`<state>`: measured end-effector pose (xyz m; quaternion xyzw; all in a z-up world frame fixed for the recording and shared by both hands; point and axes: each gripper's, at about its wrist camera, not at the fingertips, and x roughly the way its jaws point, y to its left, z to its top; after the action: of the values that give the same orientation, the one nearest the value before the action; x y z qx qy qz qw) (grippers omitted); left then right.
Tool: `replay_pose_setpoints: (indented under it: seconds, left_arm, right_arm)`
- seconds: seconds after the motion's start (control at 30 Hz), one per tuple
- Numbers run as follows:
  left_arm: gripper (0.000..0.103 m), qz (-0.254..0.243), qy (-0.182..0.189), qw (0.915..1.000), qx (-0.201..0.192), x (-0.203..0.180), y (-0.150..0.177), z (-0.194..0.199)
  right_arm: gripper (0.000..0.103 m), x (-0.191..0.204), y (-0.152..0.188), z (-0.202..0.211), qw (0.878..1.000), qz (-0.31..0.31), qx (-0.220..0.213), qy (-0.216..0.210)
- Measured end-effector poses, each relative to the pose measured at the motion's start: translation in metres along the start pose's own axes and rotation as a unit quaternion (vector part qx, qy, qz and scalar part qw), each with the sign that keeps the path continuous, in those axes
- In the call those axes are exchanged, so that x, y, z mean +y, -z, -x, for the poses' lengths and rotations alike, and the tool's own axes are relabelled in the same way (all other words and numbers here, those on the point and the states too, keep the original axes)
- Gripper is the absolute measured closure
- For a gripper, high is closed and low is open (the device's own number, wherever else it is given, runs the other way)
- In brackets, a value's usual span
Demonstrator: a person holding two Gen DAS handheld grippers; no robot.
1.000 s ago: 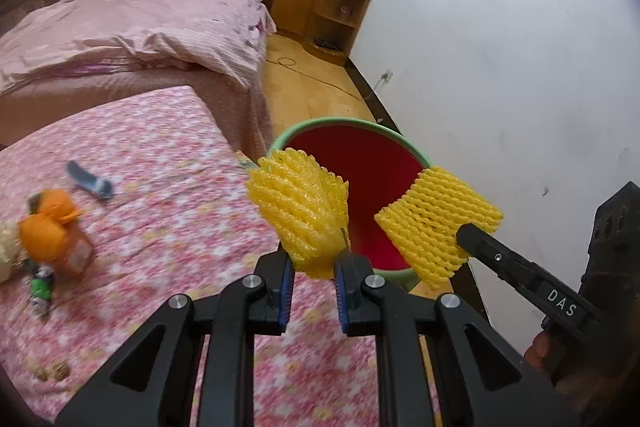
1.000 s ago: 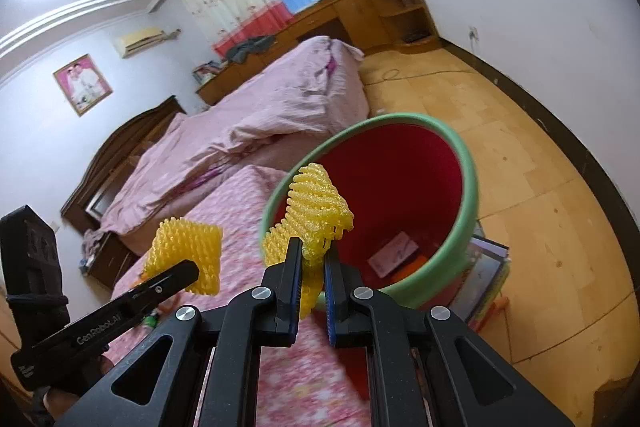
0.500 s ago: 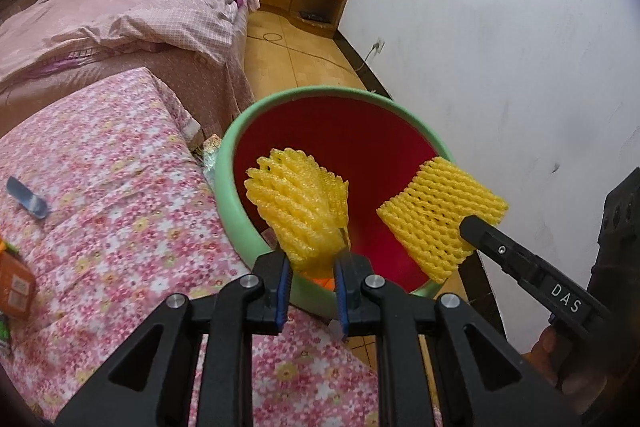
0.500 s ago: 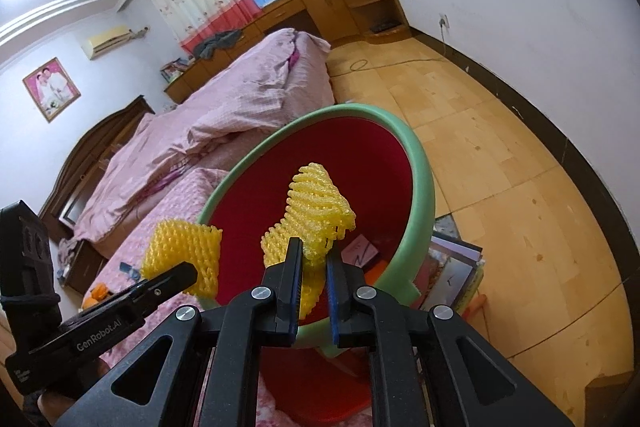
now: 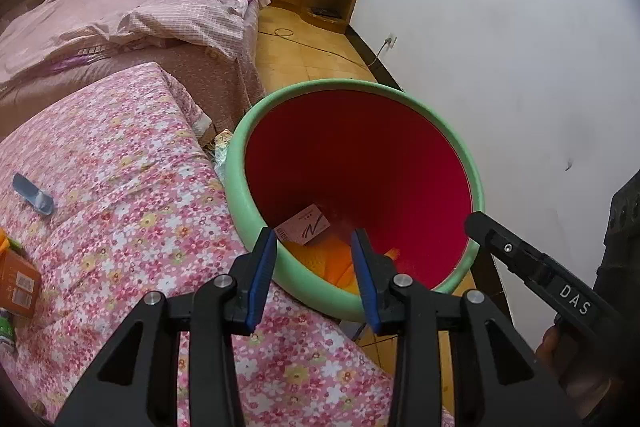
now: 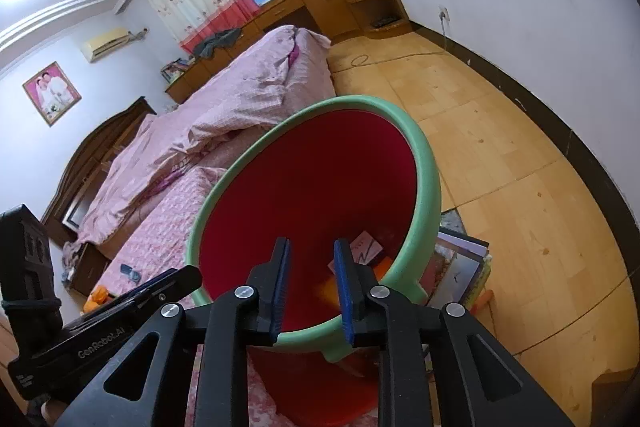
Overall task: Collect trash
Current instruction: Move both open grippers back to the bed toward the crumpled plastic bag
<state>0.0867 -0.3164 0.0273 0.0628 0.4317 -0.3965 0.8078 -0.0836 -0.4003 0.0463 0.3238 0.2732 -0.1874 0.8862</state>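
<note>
Trash left of the left gripper (image 5: pixel 315 253): an orange box (image 5: pixel 18 283) and a grey-blue wrapper (image 5: pixel 34 191) on the flowered bed cover (image 5: pixel 132 211). That gripper's jaws are spread wide with nothing between them, hanging over the near rim of the red bin (image 5: pixel 476 183) with the green lip. Inside, just past its tips, sit a pink-and-white card (image 5: pixel 306 228) and some orange stuff. Right gripper (image 6: pixel 311 269) is parted and empty too, over the same bin, with stacked books (image 6: pixel 462 265) on the floor to its right.
</note>
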Motion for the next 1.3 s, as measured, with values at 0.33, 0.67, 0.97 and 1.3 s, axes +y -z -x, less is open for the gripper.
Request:
replay_pose_setpoints:
  seconds: [0.33,0.67,0.97,1.3]
  left_arm:
    - [0.065,0.013,-0.005,0.9997,-0.020,0.008,0.009,0.033]
    - [0.065,0.039,-0.024,0.9978,-0.049,0.029,0.022,0.076]
    - [0.065,0.075,-0.052,0.9930,-0.075,0.063,0.036,0.114]
    - [0.064,0.121,-0.089,0.9846,-0.090,0.116,0.056,0.142]
  right_arm:
    - [0.076,0.016,0.004,0.017,1.000,0.007,-0.007,-0.005]
    - [0.061,0.044,0.015,0.026,0.999,0.026,0.003,-0.022]
    - [0.056,0.072,0.028,0.025,0.998,0.052,0.022,-0.035]
    - [0.046,0.102,0.043,0.014,0.996,0.074,0.043,-0.037]
